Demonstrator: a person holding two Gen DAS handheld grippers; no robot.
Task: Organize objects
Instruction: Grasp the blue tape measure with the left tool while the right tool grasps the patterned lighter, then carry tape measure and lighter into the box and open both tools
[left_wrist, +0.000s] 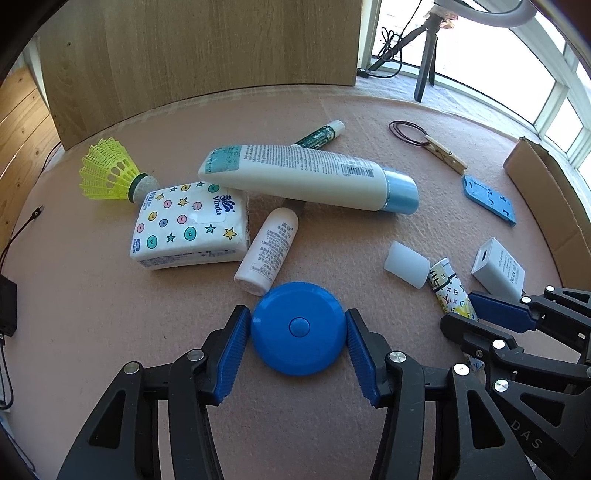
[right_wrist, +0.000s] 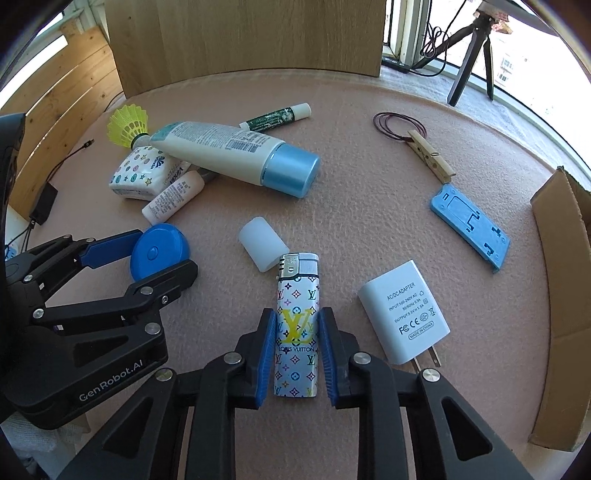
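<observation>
My left gripper (left_wrist: 298, 328) has its blue pads against both sides of a round blue tape measure (left_wrist: 298, 328) lying on the pink mat; it also shows in the right wrist view (right_wrist: 159, 252). My right gripper (right_wrist: 296, 328) has its pads on both sides of a patterned lighter (right_wrist: 296, 328), which lies flat on the mat; the lighter shows partly in the left wrist view (left_wrist: 451, 291). Both objects rest on the surface.
A large lotion tube (left_wrist: 306, 177), tissue pack (left_wrist: 188, 225), small white bottle (left_wrist: 267, 251), yellow shuttlecock (left_wrist: 107, 171), green lip balm (left_wrist: 319, 134), white cap (right_wrist: 263, 244), AC adapter (right_wrist: 404, 321), blue plate (right_wrist: 471, 227), clothespin (right_wrist: 430, 157), cord loop (right_wrist: 395, 123). A cardboard box (right_wrist: 561, 302) stands right.
</observation>
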